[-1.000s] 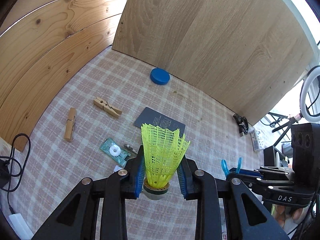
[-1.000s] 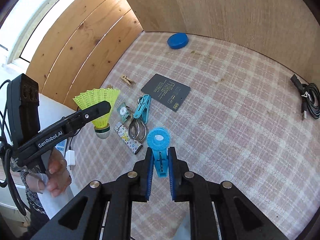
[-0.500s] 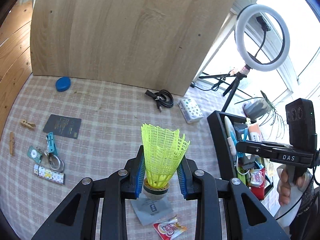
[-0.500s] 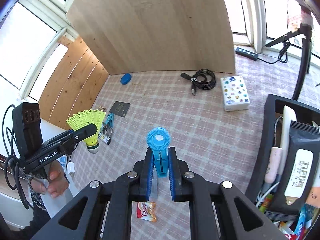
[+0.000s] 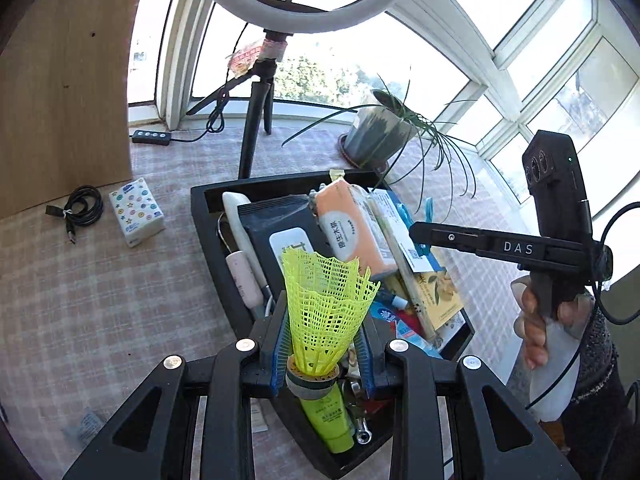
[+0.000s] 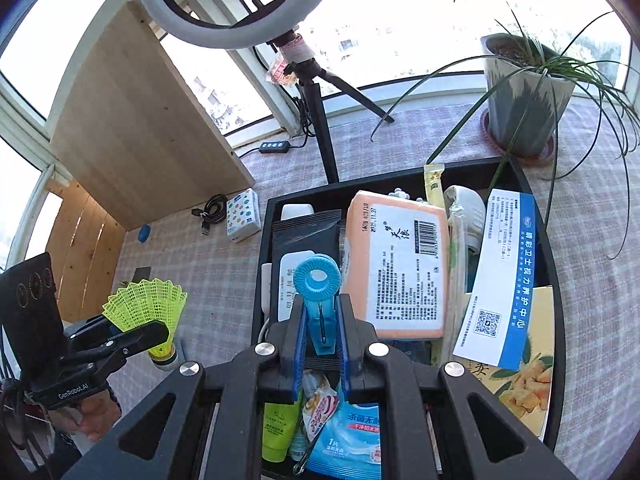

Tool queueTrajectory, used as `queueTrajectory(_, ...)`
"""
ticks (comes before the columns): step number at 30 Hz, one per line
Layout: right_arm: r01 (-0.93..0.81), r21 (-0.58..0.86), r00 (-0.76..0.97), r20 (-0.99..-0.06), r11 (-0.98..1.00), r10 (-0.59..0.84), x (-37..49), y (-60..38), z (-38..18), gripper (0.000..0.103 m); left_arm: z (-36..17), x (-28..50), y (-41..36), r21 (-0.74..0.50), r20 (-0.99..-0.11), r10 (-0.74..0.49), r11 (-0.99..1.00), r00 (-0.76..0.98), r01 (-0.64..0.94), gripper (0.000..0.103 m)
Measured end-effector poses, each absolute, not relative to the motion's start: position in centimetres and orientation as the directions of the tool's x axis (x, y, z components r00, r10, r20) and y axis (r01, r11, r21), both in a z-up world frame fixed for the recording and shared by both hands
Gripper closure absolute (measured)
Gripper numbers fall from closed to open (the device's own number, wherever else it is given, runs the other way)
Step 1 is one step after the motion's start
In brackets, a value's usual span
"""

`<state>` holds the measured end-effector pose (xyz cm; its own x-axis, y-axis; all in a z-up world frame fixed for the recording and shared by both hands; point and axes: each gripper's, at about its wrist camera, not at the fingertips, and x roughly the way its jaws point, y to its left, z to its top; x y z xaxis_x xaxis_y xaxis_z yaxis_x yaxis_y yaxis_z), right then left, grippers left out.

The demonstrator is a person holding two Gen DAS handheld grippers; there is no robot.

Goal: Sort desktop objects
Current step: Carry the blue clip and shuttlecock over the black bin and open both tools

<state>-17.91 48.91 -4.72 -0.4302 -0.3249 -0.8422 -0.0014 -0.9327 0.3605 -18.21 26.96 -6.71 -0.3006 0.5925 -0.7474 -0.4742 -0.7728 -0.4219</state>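
My left gripper (image 5: 322,354) is shut on a yellow shuttlecock (image 5: 326,308), skirt pointing up, held over the near edge of a black tray (image 5: 202,196) full of packets. My right gripper (image 6: 320,334) is shut on a blue clothes peg (image 6: 318,292), its round end up, above the same black tray (image 6: 554,248). In the right wrist view the left gripper with the shuttlecock (image 6: 146,304) hangs at the lower left, beside the tray. The left wrist view has the right gripper (image 5: 418,236) over the tray's right side, the peg mostly hidden.
An orange tissue pack (image 6: 396,264), a dark wipes pack (image 5: 280,232), a green tube (image 5: 326,416) and a yellow snack box (image 6: 520,376) fill the tray. A ring light on a tripod (image 5: 256,128), a potted plant (image 6: 524,96), a small tissue pack (image 5: 136,210) and a coiled cable (image 5: 82,210) stand on the checked cloth.
Both grippers have swung right, from over the scattered clips and card at the left of the table to above the black tray, each keeping its object.
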Motion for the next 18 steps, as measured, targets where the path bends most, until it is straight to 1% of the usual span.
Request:
queueTrajectory(7, -0.075, 0.312, -0.44, -0.863, -0.947, -0.249, -18.9, 53.3, -5.3, 0.091, -7.5, -18.6, 35.4, -0.45, -0.752, 0.628, -0.711, -0.199, -0.541, 0.072)
queueTrajectory(14, -0.107, 0.291, -0.431, -0.875, -0.951, -0.22, -20.4, 55.5, -6.6, 0.091, -8.5, -19.2, 38.6, -0.437, -0.771, 0.615, -0.699, -0.166, -0.566, 0.072)
queueTrajectory(16, -0.112, 0.29, -0.428, -0.877, -0.951, -0.217, -20.8, 55.8, -6.8, 0.091, -8.6, -19.3, 39.1, -0.438, -0.77, 0.618, -0.694, -0.16, -0.571, 0.069)
queueTrajectory(17, -0.112, 0.287, -0.425, -0.879, -0.951, -0.215, -21.0, 55.9, -6.9, 0.091, -8.6, -19.3, 39.3, -0.442, -0.769, 0.62, -0.69, -0.155, -0.573, 0.064)
queueTrajectory(18, -0.11, 0.286, -0.425, -0.879, -0.952, -0.215, -21.2, 55.9, -7.0, 0.09, -8.6, -19.3, 39.3, -0.449, -0.77, 0.622, -0.69, -0.147, -0.568, 0.054)
